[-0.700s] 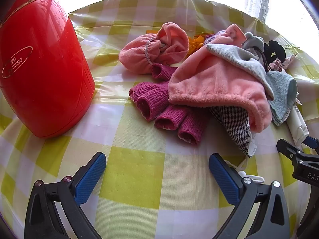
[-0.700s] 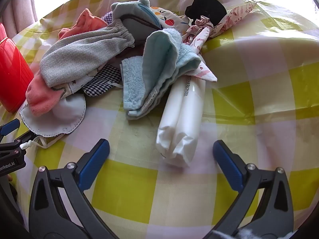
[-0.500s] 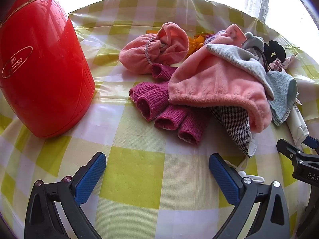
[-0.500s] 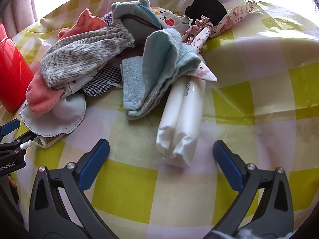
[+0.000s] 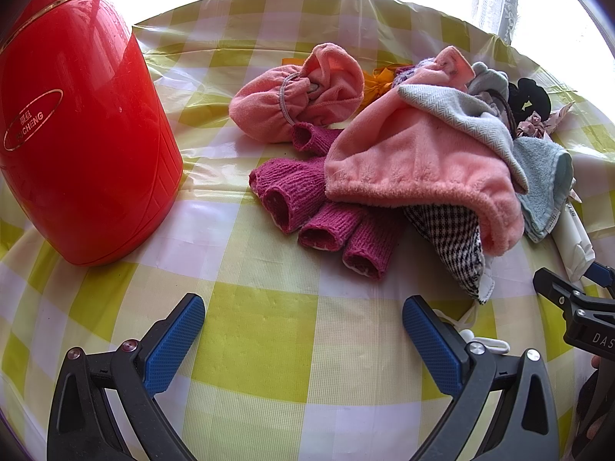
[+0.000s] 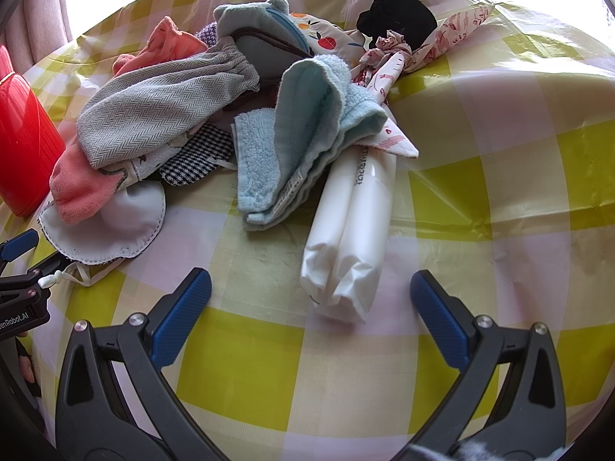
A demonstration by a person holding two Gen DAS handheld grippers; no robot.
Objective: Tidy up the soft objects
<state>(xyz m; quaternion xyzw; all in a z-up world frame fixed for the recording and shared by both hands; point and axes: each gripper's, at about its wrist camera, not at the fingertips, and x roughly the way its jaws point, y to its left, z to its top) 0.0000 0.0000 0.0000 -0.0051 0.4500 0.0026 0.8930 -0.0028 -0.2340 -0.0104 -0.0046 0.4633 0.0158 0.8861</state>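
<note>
A heap of soft things lies on the checked tablecloth [image 5: 253, 349]. In the left wrist view a magenta knitted glove [image 5: 319, 207] lies under a pink fleece cloth [image 5: 419, 165], with a pink drawstring pouch [image 5: 296, 96] behind. In the right wrist view I see a grey herringbone mitt [image 6: 161, 107], a light blue towel [image 6: 303, 134], a white face mask [image 6: 115, 226] and a white rolled packet [image 6: 353, 223]. My left gripper [image 5: 303, 330] is open and empty, short of the glove. My right gripper [image 6: 311, 303] is open and empty, just short of the packet.
A red plastic flask [image 5: 80, 134] stands at the left of the table. A black cloth [image 6: 399, 15] and a floral patterned cloth [image 6: 434, 46] lie at the back of the heap. The tablecloth [image 6: 499, 153] stretches to the right of the heap.
</note>
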